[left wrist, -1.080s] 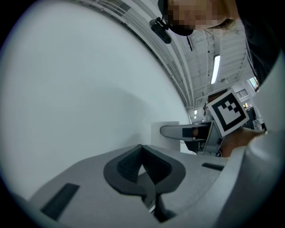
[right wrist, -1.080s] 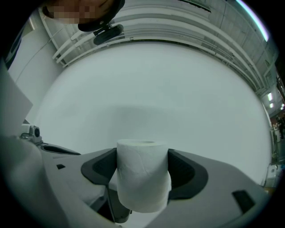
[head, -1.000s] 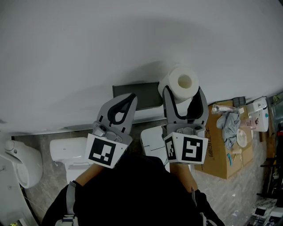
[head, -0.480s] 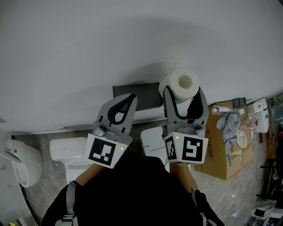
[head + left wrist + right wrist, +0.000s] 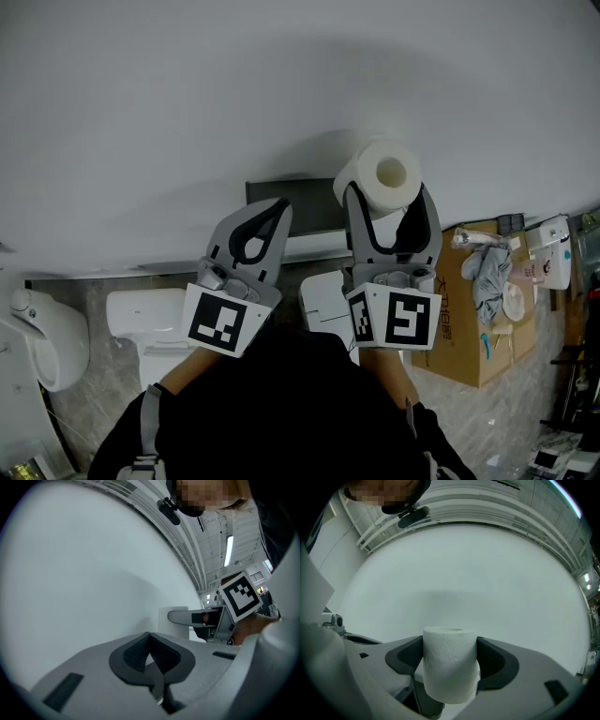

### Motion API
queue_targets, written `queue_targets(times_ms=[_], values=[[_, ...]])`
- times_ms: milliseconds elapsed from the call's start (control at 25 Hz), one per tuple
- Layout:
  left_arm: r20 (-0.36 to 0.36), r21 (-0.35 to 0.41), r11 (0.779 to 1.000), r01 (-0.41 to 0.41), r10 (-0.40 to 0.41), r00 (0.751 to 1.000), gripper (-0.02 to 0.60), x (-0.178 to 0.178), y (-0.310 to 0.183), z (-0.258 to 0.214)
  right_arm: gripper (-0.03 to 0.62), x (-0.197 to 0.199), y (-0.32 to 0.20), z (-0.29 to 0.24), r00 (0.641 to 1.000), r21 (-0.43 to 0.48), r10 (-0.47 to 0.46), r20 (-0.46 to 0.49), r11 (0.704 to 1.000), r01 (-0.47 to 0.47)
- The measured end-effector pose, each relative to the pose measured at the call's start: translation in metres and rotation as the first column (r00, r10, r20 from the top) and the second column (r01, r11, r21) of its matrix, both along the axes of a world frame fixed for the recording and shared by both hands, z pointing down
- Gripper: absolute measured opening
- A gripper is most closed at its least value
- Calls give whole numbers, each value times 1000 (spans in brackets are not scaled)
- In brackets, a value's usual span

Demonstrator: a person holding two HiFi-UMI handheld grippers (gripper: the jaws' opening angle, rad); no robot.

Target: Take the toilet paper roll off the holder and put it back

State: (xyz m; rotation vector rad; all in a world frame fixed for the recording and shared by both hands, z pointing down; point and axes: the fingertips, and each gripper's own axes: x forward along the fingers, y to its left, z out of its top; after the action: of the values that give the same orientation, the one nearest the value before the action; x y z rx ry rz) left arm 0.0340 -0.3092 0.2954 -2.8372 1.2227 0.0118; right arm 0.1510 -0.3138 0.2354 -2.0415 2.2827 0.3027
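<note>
The white toilet paper roll (image 5: 384, 176) is up in front of the pale wall, its cardboard core facing the head view. My right gripper (image 5: 387, 192) is shut on it, one jaw on each side of the roll (image 5: 450, 667). The right gripper view shows the roll standing upright between the dark pads (image 5: 405, 656). My left gripper (image 5: 277, 206) hangs beside it to the left, shut with nothing in it, its tips (image 5: 150, 637) touching. From the left gripper view the right gripper (image 5: 206, 618) and the roll (image 5: 172, 619) show off to the right. A dark rectangular panel (image 5: 291, 206) sits on the wall between the grippers.
A white toilet (image 5: 141, 323) and another white fixture (image 5: 37, 342) stand on the floor at the left. A white box (image 5: 323, 300) lies below the right gripper. A cardboard box (image 5: 473, 323) with cloth and small items stands at the right.
Both grippers stay where they were, and the roll stays held. The head view has shifted slightly, so the dark panel sits a little further right.
</note>
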Motion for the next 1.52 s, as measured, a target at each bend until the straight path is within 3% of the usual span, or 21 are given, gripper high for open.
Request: queue_targets(times_ms=[1520], values=[[9, -11, 996, 92, -92, 996, 6, -39, -3, 7, 359, -74, -17, 22, 982, -39, -189, -5, 981, 188]])
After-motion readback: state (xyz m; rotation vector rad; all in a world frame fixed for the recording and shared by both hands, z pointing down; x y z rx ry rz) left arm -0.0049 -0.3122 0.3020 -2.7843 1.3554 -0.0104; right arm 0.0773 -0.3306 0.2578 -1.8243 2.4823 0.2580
